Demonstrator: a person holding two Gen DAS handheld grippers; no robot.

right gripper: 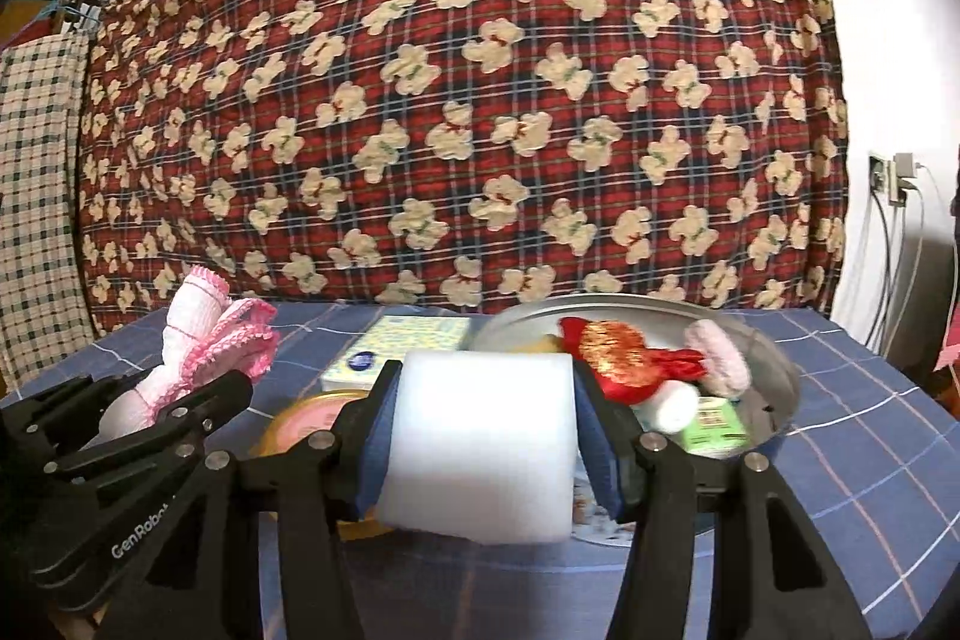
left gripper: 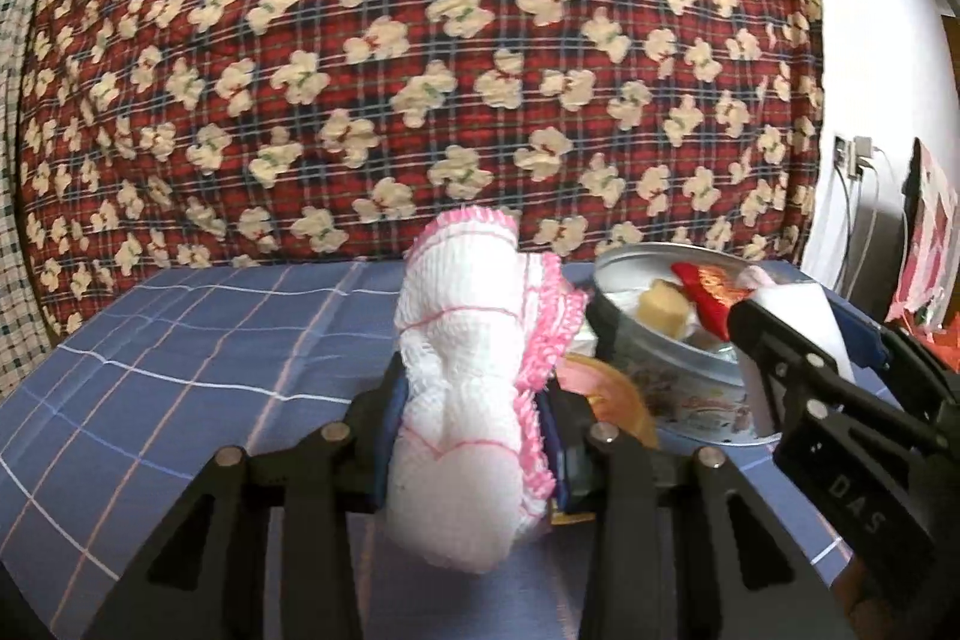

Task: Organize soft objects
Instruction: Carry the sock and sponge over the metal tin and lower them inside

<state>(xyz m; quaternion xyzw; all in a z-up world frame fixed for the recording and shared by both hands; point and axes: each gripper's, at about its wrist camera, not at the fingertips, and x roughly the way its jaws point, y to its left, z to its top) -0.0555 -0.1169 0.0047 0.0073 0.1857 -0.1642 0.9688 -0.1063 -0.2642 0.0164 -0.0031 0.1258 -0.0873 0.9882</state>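
Observation:
My left gripper (left gripper: 471, 400) is shut on a white cloth with pink frilled edges (left gripper: 462, 340), held above the blue checked tablecloth; the cloth also shows in the right wrist view (right gripper: 198, 358). My right gripper (right gripper: 483, 400) is shut on a white foam block (right gripper: 480, 436), held just in front of a round metal tin (right gripper: 780, 388). The tin (left gripper: 678, 352) holds a red and gold pouch (right gripper: 618, 358), a pink knitted piece (right gripper: 720, 358), a yellow sponge (left gripper: 663, 307) and a small green packet (right gripper: 714, 424). The right gripper appears at the right of the left wrist view (left gripper: 804, 358).
A light patterned box (right gripper: 414, 346) lies on the table behind the foam. An orange round lid (right gripper: 312, 418) lies left of the tin. A red plaid bear-print blanket (right gripper: 480, 100) hangs behind the table (right gripper: 870, 460). Cables and a wall socket (right gripper: 894, 178) are at the right.

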